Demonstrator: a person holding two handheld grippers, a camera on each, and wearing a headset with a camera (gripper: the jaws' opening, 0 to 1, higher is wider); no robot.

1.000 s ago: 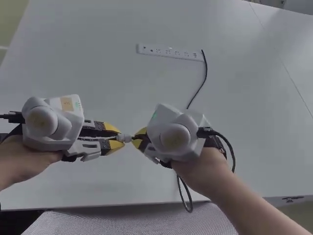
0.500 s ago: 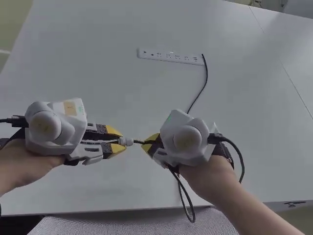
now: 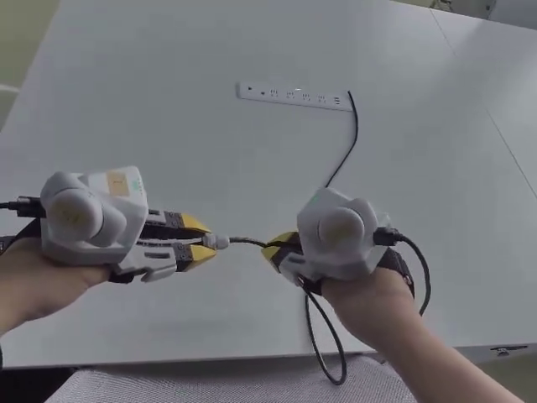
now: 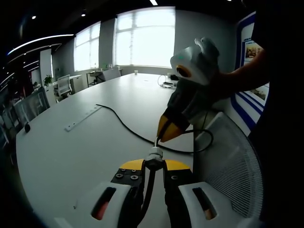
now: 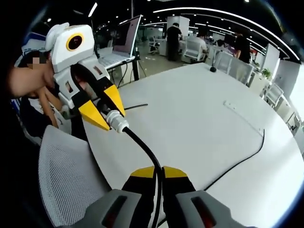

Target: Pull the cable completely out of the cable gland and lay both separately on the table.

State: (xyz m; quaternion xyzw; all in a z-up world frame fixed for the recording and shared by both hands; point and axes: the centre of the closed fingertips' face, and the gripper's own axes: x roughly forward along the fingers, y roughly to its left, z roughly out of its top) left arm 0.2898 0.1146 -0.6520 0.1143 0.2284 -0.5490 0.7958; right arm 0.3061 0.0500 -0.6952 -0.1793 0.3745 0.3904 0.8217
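A small white cable gland (image 3: 216, 242) sits pinched in the yellow tips of my left gripper (image 3: 204, 242), which is shut on it; the gland (image 4: 154, 157) (image 5: 117, 121) shows at those tips in both gripper views. A black cable (image 3: 247, 243) runs out of the gland to my right gripper (image 3: 273, 250), shut on it. The cable (image 5: 145, 148) spans the short gap between the two grippers above the white table (image 3: 168, 134). Its loose end (image 3: 323, 344) loops down past the right hand and over the table's front edge.
A white power strip (image 3: 294, 95) lies far back on the table, its black cord (image 3: 348, 143) running toward the right gripper. A grey mesh chair back (image 3: 210, 384) sits below the front edge. Bare tabletop lies on all sides.
My right gripper has pulled to the right, away from the left one. A longer stretch of black cable now shows between gland and right tips. The left gripper stayed in place.
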